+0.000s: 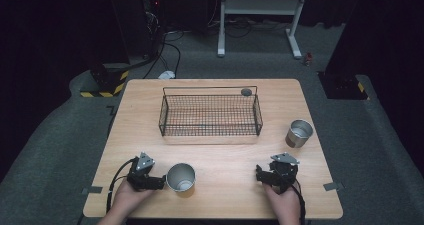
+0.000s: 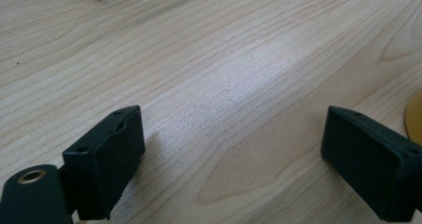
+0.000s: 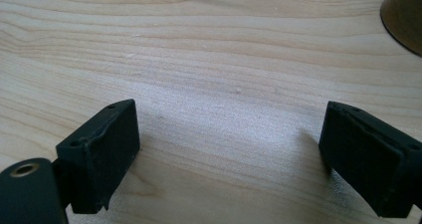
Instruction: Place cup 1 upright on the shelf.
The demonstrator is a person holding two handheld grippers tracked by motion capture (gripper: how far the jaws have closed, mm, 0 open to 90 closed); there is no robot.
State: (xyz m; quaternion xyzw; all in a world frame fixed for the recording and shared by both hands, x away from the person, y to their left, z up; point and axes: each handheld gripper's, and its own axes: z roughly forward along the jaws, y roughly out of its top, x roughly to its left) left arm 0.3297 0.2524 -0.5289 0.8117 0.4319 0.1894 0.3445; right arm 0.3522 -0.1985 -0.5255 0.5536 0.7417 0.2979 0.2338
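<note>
**Left tool sits beside the near cup, jaws empty**

Your left tool rests low at the desk's near edge, jaws spread with bare wood between them. Just past its tips lies the near cup, tipped toward you with its mouth showing. Your right tool is also wide open and empty, well apart from that cup. A 2nd cup stands upright beyond the right tool, beside the wire basket on the desk.
</note>
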